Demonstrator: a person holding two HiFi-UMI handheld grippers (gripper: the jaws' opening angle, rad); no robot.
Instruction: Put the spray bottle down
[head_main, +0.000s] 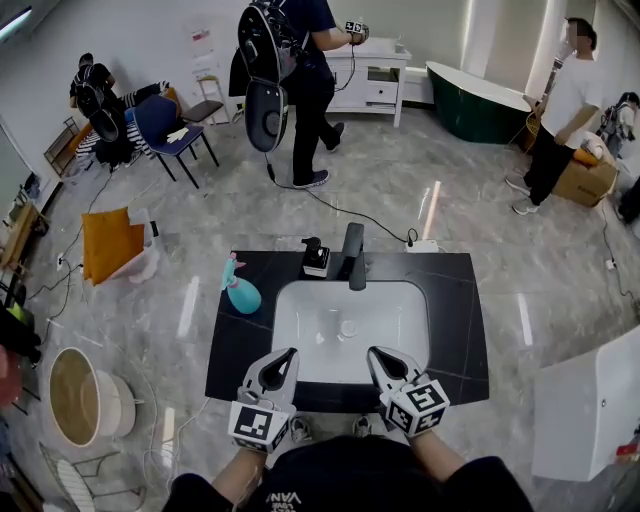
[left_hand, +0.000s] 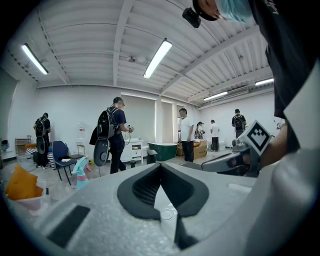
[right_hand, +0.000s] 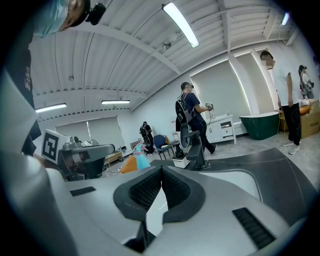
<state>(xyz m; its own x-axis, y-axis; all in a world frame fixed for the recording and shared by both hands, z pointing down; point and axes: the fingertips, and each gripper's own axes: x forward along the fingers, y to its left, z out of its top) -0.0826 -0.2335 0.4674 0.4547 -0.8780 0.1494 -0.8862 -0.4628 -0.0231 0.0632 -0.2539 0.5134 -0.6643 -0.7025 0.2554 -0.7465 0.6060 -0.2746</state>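
I see the spray bottle standing upright on the black tabletop, left of the white sink and clear of both tools. My left hand-held gripper hovers at the sink's near edge with its jaws pressed together and nothing between them. My right hand-held gripper sits just beside it, jaws likewise together and empty. Behind the sink stand a dark tap and a soap dispenser. The bottle is well apart from either gripper, at the tabletop's left edge.
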